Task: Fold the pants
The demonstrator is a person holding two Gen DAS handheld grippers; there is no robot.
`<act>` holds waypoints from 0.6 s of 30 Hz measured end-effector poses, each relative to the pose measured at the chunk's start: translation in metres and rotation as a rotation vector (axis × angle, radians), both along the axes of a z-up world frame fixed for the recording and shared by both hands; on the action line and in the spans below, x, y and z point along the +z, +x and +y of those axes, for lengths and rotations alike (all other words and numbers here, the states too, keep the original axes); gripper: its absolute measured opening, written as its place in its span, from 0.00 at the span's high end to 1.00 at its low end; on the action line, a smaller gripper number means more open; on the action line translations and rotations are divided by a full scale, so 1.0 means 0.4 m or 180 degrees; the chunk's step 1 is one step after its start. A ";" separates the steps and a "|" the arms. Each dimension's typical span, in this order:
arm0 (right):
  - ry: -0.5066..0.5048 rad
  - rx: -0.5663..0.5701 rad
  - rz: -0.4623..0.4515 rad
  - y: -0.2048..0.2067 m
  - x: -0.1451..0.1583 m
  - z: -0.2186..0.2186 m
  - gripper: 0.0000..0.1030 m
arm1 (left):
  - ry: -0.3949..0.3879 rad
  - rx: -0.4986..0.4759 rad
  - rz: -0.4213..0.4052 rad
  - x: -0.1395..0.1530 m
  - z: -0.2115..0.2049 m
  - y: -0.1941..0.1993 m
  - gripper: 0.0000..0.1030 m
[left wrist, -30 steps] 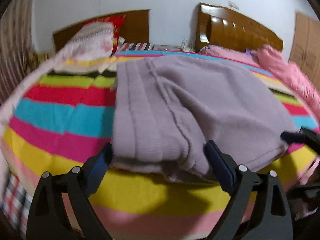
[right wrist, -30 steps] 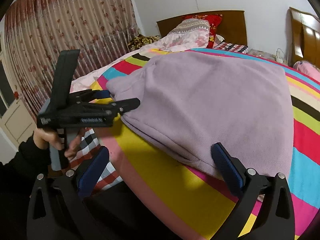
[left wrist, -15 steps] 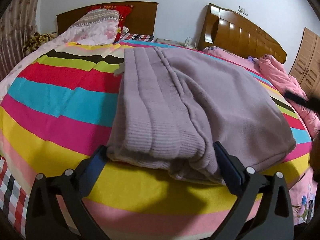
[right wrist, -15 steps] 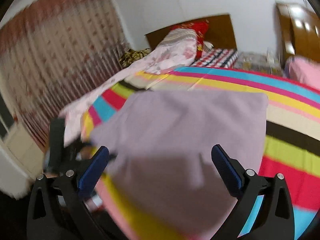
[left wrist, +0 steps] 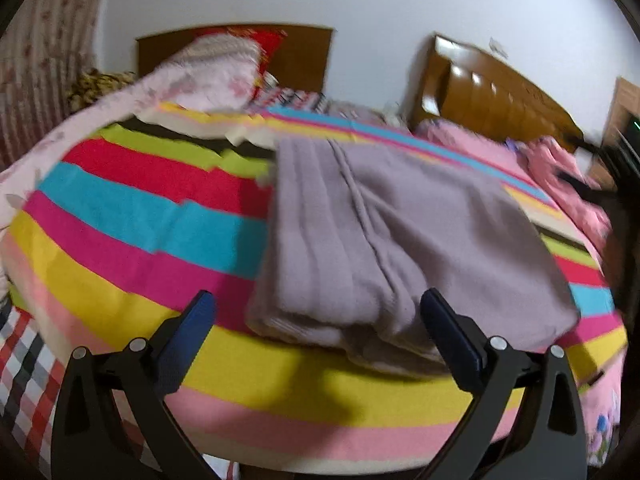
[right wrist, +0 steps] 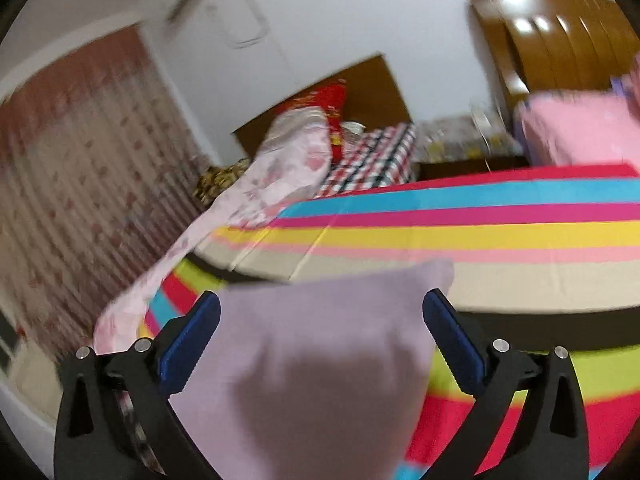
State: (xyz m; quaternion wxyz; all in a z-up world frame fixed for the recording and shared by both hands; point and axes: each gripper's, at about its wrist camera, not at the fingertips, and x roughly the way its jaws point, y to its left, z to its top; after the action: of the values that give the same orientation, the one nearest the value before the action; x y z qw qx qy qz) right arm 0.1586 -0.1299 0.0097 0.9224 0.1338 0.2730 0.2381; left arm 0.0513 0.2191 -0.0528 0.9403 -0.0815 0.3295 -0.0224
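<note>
Pants [left wrist: 400, 240] folded into a lilac bundle, lying on the striped bed [left wrist: 140, 208] close to its near edge. Versus a second back: near hem no longer tucked right between the left gripper [left wrist: 318, 296] fingers [left wrist: 192, 332], now sitting just past the tips. Been spreading those fingers lately too, now about as wide as they go, gripping nothing. Right gripper [right wrist: 320, 298] looking higher than before, over the far stripes and headboards, with blurry lilac cloth below; fingers spread wide, clamped on nothing. Long axis running from the near bed edge away toward the headboards, ribbed end nearest the left gripper.
</note>
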 end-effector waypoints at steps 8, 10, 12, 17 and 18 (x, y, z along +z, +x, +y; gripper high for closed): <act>-0.0317 0.0056 0.0173 -0.289 -0.150 0.050 0.04 | -0.0325 0.0182 0.0227 -0.063 0.045 0.020 0.01; -0.0354 -0.0010 0.0208 -0.337 -0.168 0.052 0.04 | -0.0295 0.0207 0.0177 -0.059 0.040 0.013 0.01; -0.0437 -0.0132 0.0150 -0.369 -0.167 0.053 0.04 | -0.0176 0.0266 0.0098 -0.032 0.025 -0.010 0.01; -0.0666 -0.0752 -0.0035 -0.428 -0.142 0.028 0.04 | 0.0269 0.0638 -0.0488 0.102 -0.029 -0.119 0.02; -0.0658 -0.0856 -0.0104 -0.443 -0.132 0.025 0.04 | 0.0418 0.0718 -0.0633 0.138 -0.050 -0.145 0.02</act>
State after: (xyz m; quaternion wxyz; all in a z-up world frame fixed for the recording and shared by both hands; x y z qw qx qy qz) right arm -0.0184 -0.1201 -0.0431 0.9591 0.0697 0.2606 0.0853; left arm -0.0066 0.1992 0.0024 0.9682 -0.0538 0.2243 0.0970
